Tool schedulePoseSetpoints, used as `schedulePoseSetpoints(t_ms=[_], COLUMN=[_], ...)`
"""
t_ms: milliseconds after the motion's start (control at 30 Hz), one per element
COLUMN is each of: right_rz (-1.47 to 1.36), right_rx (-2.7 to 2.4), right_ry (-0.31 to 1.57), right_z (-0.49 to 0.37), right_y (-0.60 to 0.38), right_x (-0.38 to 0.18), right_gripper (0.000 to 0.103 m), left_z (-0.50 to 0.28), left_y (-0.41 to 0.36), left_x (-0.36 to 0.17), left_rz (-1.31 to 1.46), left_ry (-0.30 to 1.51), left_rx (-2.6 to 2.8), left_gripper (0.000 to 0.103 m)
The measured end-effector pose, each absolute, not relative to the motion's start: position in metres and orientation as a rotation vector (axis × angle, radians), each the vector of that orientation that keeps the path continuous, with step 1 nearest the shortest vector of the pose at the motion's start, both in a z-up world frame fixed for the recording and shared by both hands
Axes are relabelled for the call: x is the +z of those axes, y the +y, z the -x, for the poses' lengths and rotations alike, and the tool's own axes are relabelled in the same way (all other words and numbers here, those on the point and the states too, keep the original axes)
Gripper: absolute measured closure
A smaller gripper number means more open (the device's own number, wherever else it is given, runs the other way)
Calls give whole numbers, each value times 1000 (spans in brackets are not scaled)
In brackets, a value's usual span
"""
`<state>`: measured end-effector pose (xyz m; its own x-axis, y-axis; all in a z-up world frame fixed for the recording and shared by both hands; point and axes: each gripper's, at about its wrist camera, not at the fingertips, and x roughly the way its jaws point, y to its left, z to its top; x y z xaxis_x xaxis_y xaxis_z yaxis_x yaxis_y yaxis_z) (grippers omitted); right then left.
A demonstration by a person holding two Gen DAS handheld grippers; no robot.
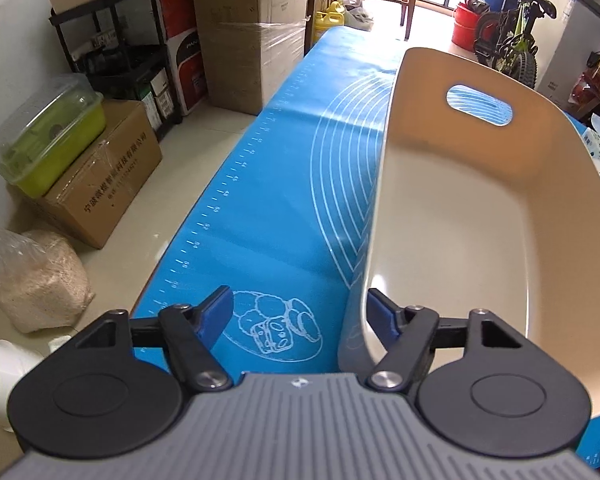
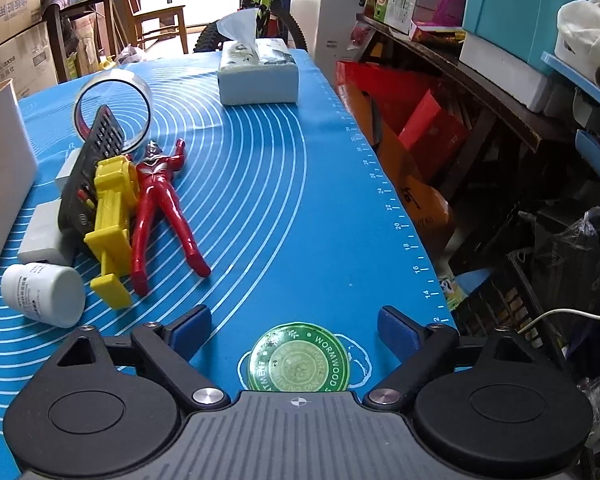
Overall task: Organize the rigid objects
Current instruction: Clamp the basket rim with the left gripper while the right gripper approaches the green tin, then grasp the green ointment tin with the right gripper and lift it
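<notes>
Left gripper (image 1: 300, 316) straddles the near wall of the cream bin (image 1: 452, 216): right jaw sits inside the bin close against the wall, left jaw outside over the blue mat (image 1: 260, 200), jaws apart, pads not yet pinching the wall. Likely reason: steady or reposition the bin, which is empty and ready as the drop-off, handle slot on its far wall. Right gripper (image 2: 296, 330) is pitched steeply down at the desk, jaws wide apart with the green ointment tin (image 2: 300, 364) lying flat between and just behind the tips, untouched; looks like the first pick. The remaining rigid items are clustered ahead and left of the right jaws: white bottle (image 2: 44, 294) on its side, yellow toy (image 2: 112, 216) touching the red figure (image 2: 160, 196), black remote (image 2: 88, 172) propped over white blocks (image 2: 44, 232), clear tape roll (image 2: 114, 108) furthest out. Tissue box (image 2: 258, 76) sits far ahead, apart from the pile. The tin is low and flat, so the jaws would need to drop close to the mat before closing on its rim.
</notes>
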<state>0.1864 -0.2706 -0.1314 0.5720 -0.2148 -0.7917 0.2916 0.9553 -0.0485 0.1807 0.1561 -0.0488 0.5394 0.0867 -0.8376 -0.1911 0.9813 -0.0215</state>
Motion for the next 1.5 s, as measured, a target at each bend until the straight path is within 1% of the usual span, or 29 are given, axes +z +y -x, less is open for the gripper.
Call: schedulePoseSetpoints(t_ms=[33,100,167,267,333,400,567,600,633,667,700,733,767,833,900,1033,1267,1333,1367,1467,1500], right_rz=[-89,-83,-83,-93,-97,-101,-100,-100,-90,-82,-75,-65,-61,-75,-75,-68,-103,-98,-96,-112,-119], right_rx=[-297,-295,-293,-286,-281,-274,-251,-243,-243,-240,-243,-252,-260,-261,-266,-262,-237,-223,-221,-208,-207], right_ry=[912,907,907,909,906,908,902,900,899,898,896,895,894,897,899,887,863,854,847,833,831], right_z=[-187,-188,-189,-189,-190,-190,-190,-190,-190,-190,-190,-190,-189,-189,-189,-187,-181,-177,-176,-170,-169], right_y=[-270,-270,-271,-273,-274,-275,-272,-271,-270,-269,-267,-267,-267,-269,-270,-271,-276,-277,-278,-281,-282], right_x=[-131,-131,-132,-131,-129,-129,-128,-128,-127,-127,-126,-126,-126,-124,-124,-124,-124,-123,-123,-123,-124], right_gripper=[15,16,18,24,30,34,41,45,52,55,60,68,72,79,84,85,84,80,79,63,61], left_z=[-181,-181,-183,-185,-185,-186,-186,-186,-186,-186,-186,-185,-184,-184,-184,-183,-181,-180,-181,-180,-180], left_y=[155,154,153,152,152,151,147,147,147,147,146,146,146,146,143,141,139,139,139,139,139], left_x=[-49,-48,-48,-48,-49,-49,-49,-49,-49,-48,-48,-48,-47,-47,-47,-47,-47,-48,-47,-47,-47], left_rz=[116,114,110,112,113,113,115,117,119,121,123,125,126,139,123,104,86,83,80,68,64], left_ry=[983,977,973,974,976,979,978,979,979,979,980,979,978,978,975,970,962,962,962,962,962], left_rx=[164,163,160,150,141,131,112,107,102,98,94,91,88,69,65,60,48,44,42,36,33], left_gripper=[37,42,45,51,57,62,74,77,80,81,83,85,86,95,95,97,97,97,97,97,97])
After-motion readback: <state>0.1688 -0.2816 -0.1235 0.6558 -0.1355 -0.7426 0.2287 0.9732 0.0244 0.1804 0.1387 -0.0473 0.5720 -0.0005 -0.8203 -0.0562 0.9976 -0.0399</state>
